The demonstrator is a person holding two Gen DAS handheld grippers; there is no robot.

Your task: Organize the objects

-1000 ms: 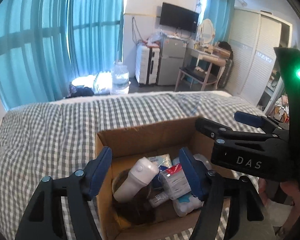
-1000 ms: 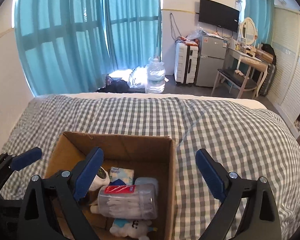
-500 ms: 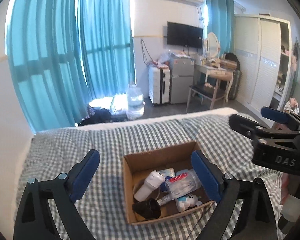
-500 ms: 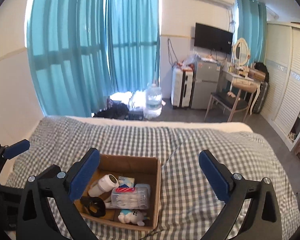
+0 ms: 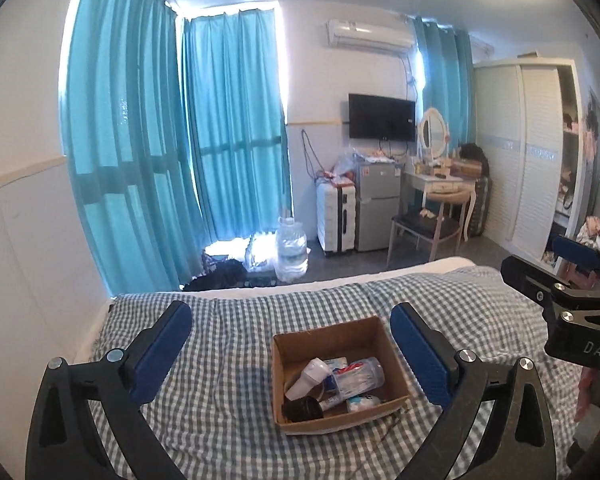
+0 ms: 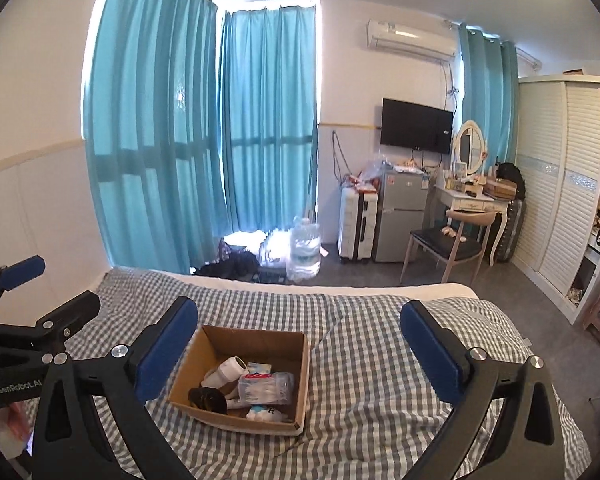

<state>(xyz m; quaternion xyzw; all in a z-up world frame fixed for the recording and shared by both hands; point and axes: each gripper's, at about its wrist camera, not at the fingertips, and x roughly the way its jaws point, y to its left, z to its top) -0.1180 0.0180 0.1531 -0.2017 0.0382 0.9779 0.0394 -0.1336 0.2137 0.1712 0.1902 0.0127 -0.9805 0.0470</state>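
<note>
cardboard box (image 5: 396, 408) sits open on the checked bedspread (image 5: 228, 364), near the bed's near edge. inside the box: white bottle (image 5: 309, 376) leaning tilted at the left side, clear plastic container with red lid (image 5: 360, 374) lying on its side right of the bottle, black round item (image 5: 302, 408) in the near left corner, small white-blue soft thing (image 5: 363, 400) by the near wall, a light blue packet (image 5: 336, 361) toward the far wall. left gripper (image 5: 290, 354) spread wide, nothing between its blue pads (image 5: 164, 352), held up above the box and apart from it. right gripper (image 6: 300, 350) also spread wide and empty, above the box, not touching it. in the right wrist view the box (image 6: 216, 338) shows below and between the pads, left of centre. beyond the box, past the far edge of the bed: water jug (image 5: 290, 250) on the floor, teal curtains (image 5: 228, 132), white suitcase (image 5: 336, 218), small grey fridge (image 5: 376, 204), wall tv (image 5: 381, 117), white dressing table (image 5: 440, 184) with chair (image 5: 422, 228).
</note>
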